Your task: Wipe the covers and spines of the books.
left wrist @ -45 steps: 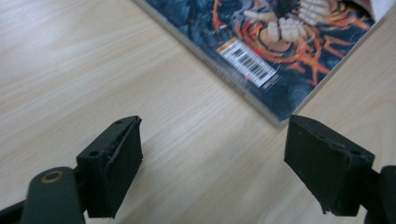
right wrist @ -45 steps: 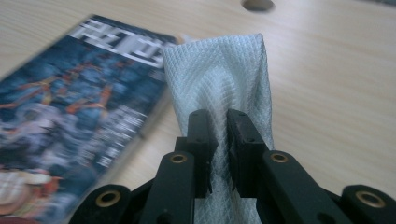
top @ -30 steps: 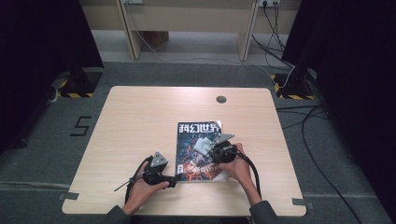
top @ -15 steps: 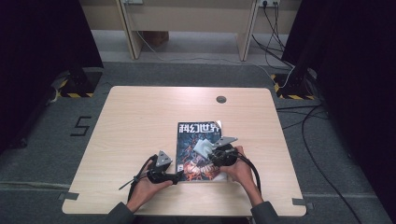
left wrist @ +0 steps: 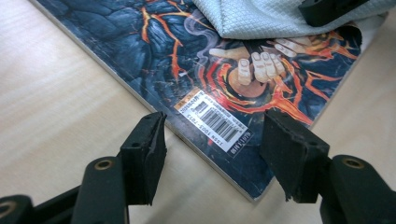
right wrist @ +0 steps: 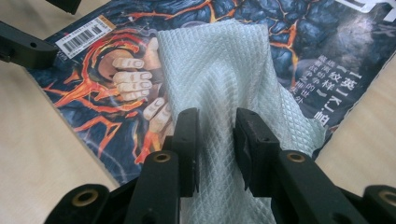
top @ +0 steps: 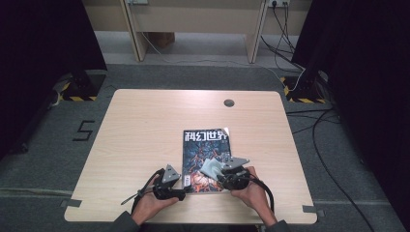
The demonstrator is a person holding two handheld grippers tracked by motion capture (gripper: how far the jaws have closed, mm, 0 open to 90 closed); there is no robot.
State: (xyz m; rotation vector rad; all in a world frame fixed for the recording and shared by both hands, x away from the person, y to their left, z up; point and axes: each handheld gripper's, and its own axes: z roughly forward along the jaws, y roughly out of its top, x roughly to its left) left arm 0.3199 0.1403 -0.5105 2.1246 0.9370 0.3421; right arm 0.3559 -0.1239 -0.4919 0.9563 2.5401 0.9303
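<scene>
A magazine (top: 207,159) with a dark cover of orange lava cracks lies flat on the pale wooden surface (top: 135,130), nearer the person's edge than the far one, its white title at the far end. A pale grey, diamond-textured cloth (top: 211,167) rests on the near right part of the magazine's cover, partly bunched. The right gripper (top: 223,170), held in the person's right hand (top: 250,189), sits over that near right corner of the magazine; in the right gripper view its two black fingers (right wrist: 187,135) are drawn close together with a fold of the cloth (right wrist: 224,93) pinched between them, so it has hold of the cloth, which spreads out beyond them over the painted hand on the magazine (right wrist: 116,56). The left gripper (top: 180,185), in the person's left hand (top: 151,203), lies at the near left corner of the magazine, just beside its edge. In the left gripper view its fingers (left wrist: 145,154) stand partly apart and have just been closing, with the magazine's (left wrist: 154,51) barcoded corner (left wrist: 215,122) lying between and just ahead of them; the pads press on nothing. The cloth (left wrist: 271,16) shows at the far side of that corner, with a finger of the right gripper (left wrist: 327,9) on it. A small round grommet (top: 229,103) sits in the surface well beyond the magazine's far end.
</scene>
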